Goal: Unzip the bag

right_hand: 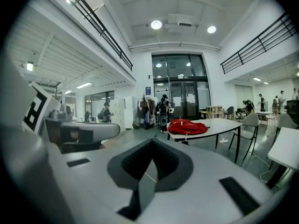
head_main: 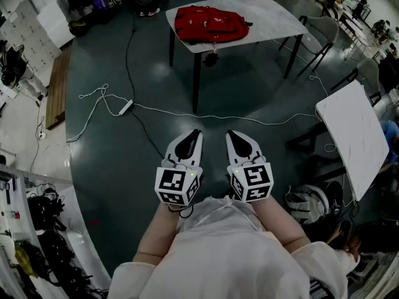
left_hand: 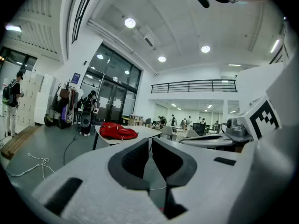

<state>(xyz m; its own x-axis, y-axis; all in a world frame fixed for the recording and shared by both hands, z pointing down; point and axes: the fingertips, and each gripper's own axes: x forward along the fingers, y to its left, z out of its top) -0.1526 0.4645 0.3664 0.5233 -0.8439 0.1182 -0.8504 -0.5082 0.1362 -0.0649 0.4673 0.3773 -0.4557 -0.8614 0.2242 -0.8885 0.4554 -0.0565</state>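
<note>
A red bag (head_main: 209,23) lies flat on a white table (head_main: 274,17) across the room, with a small dark piece hanging off the table's front edge. It shows far ahead in the left gripper view (left_hand: 117,131) and in the right gripper view (right_hand: 187,126). Both grippers are held close to the person's body, well short of the table. The left gripper (head_main: 196,133) has its jaws together with nothing between them. The right gripper (head_main: 232,134) is likewise shut and empty. Each points toward the table.
A white cable and power strip (head_main: 124,108) trail over the dark floor between me and the table. A second white table (head_main: 355,136) stands at the right, a grey backpack (head_main: 308,204) on the floor beside it. Chairs (head_main: 324,33) sit behind the bag's table.
</note>
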